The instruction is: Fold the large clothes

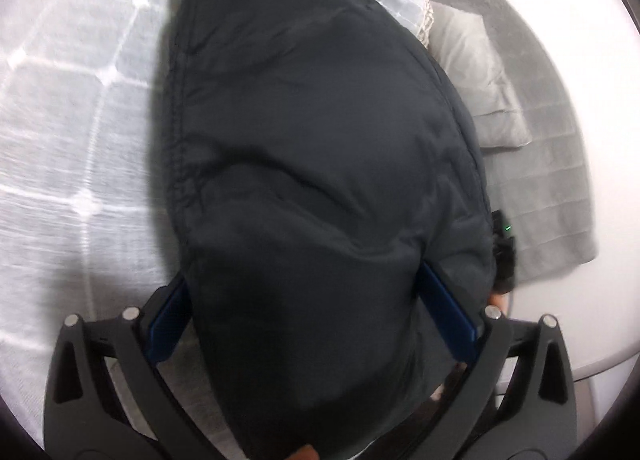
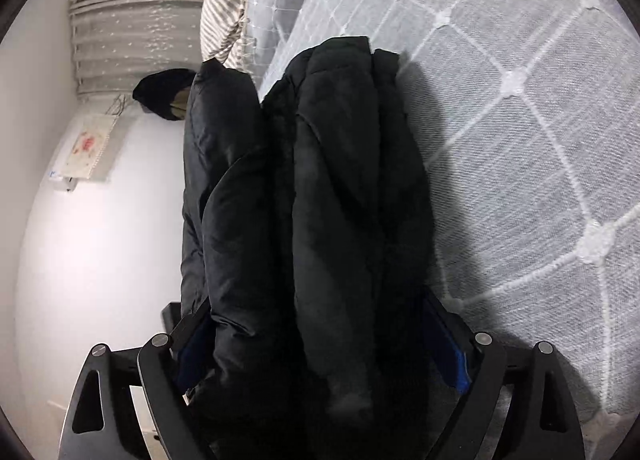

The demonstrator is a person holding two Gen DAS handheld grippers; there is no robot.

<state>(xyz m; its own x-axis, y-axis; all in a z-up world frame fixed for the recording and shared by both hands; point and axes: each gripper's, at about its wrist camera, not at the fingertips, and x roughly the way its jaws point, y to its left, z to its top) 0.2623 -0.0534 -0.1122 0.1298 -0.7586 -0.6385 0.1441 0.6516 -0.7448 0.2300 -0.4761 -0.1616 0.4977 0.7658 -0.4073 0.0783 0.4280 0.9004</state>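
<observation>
A large black padded jacket fills the middle of the left wrist view, hanging over the grey quilted bed cover. My left gripper is shut on the jacket, its blue pads pressing thick fabric from both sides. In the right wrist view the same jacket hangs in bunched folds along the edge of the bed. My right gripper is shut on the jacket, and the fabric hides its fingertips.
A grey mat and a pale pillow lie on the white floor to the right. Striped bedding sits at the bed's far end. A curtain, a dark object and a small cloth are by the floor.
</observation>
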